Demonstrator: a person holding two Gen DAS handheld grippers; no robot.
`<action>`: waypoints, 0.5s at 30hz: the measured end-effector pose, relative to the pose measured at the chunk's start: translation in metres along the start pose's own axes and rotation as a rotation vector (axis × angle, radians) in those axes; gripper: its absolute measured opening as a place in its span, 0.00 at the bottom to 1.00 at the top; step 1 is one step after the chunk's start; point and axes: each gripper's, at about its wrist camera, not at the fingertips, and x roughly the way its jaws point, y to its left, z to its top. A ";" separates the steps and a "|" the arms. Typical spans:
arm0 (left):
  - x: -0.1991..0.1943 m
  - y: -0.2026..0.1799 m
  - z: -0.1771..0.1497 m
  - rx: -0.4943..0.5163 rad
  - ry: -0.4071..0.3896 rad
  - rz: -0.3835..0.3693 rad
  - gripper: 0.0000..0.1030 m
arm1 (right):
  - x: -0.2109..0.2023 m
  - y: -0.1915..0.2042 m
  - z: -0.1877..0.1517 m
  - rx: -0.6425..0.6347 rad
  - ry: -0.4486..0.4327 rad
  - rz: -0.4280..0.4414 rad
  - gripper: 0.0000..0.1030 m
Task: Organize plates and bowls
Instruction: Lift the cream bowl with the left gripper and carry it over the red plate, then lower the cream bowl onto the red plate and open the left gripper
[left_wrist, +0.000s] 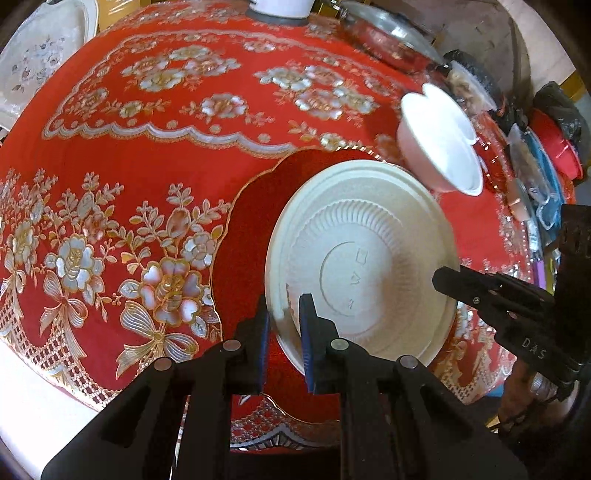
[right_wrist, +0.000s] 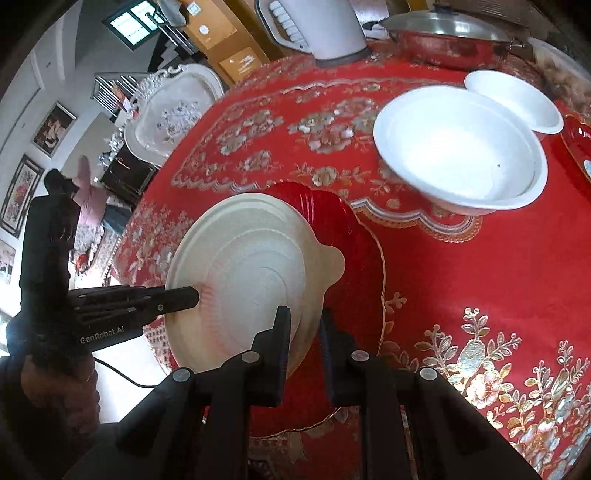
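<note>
Hidden or cut off, from my two wrist views:
- Red plate (right_wrist: 343, 229): mostly covered by the cream plate (right_wrist: 251, 273) I grip.
- Small bowl (right_wrist: 517, 99), 1 o'clock: near edge behind the big bowl (right_wrist: 458, 151).
- Kettle (right_wrist: 321, 29), 12 o'clock: top cut off.
- Clutter (left_wrist: 532, 162), 3 o'clock: blurred, unreadable.

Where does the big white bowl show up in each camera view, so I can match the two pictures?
Left wrist view: the big white bowl sits upper right, tilted by the lens, beyond the cream plate.
Right wrist view: the big white bowl sits upper right, upright on the red tablecloth, a smaller white bowl touching its far rim.
Shared landmark: the cream plate, gripped by both tongs, low and central in both views.
</note>
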 end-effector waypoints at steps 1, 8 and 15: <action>0.003 0.000 0.000 0.001 0.006 0.005 0.12 | 0.002 0.000 0.000 0.003 0.003 -0.001 0.16; 0.007 0.004 0.000 -0.002 0.006 -0.001 0.12 | 0.008 -0.003 -0.004 0.014 0.028 -0.014 0.17; 0.008 0.007 0.002 -0.001 0.006 0.017 0.16 | 0.005 -0.001 -0.004 0.014 0.013 -0.024 0.20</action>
